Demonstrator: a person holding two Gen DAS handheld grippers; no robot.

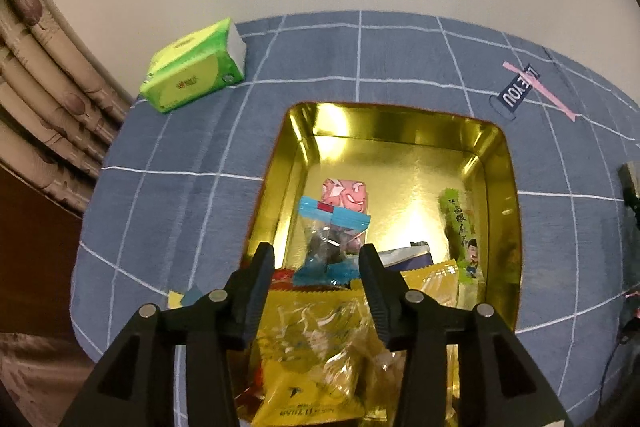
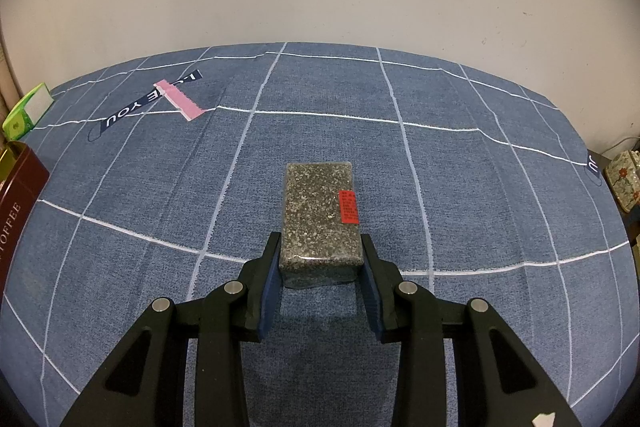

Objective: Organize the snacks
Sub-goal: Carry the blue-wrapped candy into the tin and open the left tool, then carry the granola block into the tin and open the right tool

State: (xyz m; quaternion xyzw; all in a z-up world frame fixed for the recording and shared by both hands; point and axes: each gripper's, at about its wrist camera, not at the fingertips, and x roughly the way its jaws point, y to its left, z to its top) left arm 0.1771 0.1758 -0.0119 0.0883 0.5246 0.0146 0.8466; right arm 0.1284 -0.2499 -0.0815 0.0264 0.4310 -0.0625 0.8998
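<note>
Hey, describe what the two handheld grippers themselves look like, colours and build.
Both match: matte black plastic, angular linkage arms with triangular cut-outs and round silver pivot pins. The left gripper has black ribbed fingers. The right gripper has fingers lined with dark blue ribbed pads. No cables, sleeves or markings show.

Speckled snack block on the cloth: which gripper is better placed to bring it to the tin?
Right. The right gripper has its open jaws on either side of the speckled block's near end. The left gripper hangs open over the gold tin, above the snacks, with no block in its view.
</note>
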